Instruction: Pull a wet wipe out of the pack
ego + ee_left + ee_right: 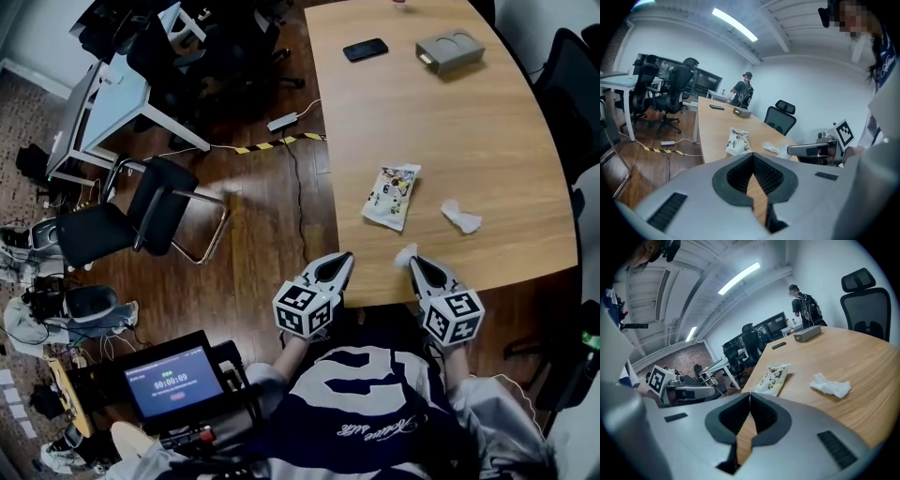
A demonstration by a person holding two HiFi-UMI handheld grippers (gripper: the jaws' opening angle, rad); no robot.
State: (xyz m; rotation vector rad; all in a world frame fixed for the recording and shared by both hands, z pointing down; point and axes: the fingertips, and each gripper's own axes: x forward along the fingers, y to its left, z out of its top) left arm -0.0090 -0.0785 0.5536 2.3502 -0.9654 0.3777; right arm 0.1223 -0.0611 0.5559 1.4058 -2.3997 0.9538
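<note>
The wet wipe pack [392,195] [738,141] [772,376], white with a printed picture, lies flat on the wooden table [487,131]. A crumpled white wipe [461,217] [829,385] lies to its right. A second small white scrap [405,255] sits at the table's near edge, beside the tip of my right gripper [415,263] [750,397], whose jaws are shut with nothing visible between them. My left gripper [343,260] [752,157] hangs at the near edge too, left of the pack, jaws shut and empty. Both point toward the pack, short of it.
A black phone [365,49] and a grey box [450,50] lie at the table's far end. Black chairs [141,216] and a cable [298,178] are on the floor to the left. An office chair [866,296] stands at the right side. A person [743,93] stands far off.
</note>
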